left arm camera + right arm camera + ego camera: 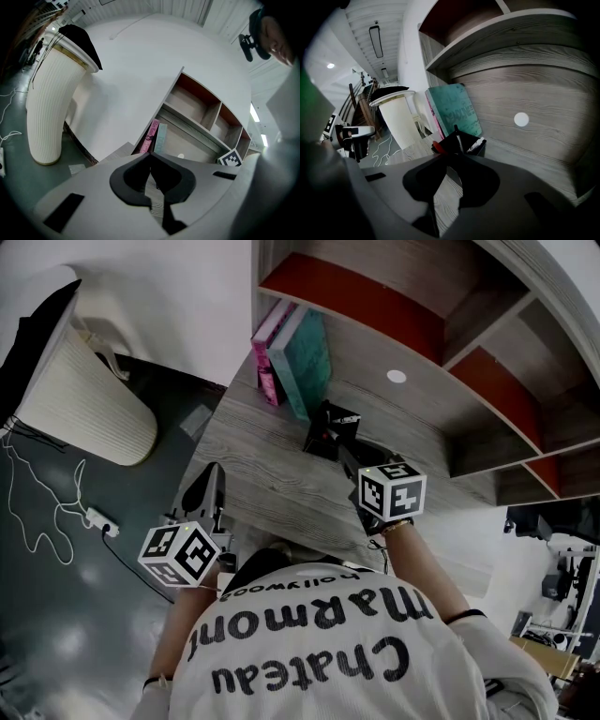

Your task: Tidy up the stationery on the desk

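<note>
The likeliest slip is a knock. The right tongs (450, 157) hang just short of the black square pen holder (328, 432), so a push toward twelve o'clock could tip it across the grey wood-grain desk (262, 474). Their tips sit close together but are lost against the dark holder, so I cannot tell whether they pinch the thin black pen (457, 137). The left tongs (150, 155) are pressed together, empty, at the holder's eight o'clock. The holder stands upright with a white marker (476, 142) inside.
</note>
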Demonstrator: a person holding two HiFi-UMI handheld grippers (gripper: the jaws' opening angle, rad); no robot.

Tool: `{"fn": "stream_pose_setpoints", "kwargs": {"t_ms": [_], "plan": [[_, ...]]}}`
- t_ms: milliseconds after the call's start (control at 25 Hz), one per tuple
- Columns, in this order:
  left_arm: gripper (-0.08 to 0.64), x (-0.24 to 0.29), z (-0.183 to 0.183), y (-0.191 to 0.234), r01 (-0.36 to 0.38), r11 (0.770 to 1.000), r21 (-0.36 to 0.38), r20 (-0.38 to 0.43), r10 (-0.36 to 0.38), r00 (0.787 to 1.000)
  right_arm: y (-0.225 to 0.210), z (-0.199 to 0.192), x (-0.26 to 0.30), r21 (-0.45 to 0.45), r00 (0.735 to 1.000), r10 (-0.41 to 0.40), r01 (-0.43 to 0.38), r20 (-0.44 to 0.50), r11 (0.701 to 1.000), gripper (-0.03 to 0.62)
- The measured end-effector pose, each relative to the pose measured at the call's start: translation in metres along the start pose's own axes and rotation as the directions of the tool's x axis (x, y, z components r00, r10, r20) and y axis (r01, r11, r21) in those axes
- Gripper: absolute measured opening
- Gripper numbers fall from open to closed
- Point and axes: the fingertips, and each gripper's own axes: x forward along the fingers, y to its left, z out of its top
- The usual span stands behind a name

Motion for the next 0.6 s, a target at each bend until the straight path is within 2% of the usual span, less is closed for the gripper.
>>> {"fn": "stream_pose_setpoints", "kwargs": {"t_ms": [600], "plan": [[0.015,-0.0051,0.0017,0.0042,-0.007,1.0,0.006,-0.003,0.007,1.0,0.0008,-0.0004,0.0005,0.007,0.999,0.008,-0.009,0.033,1.0,0.091]]}}
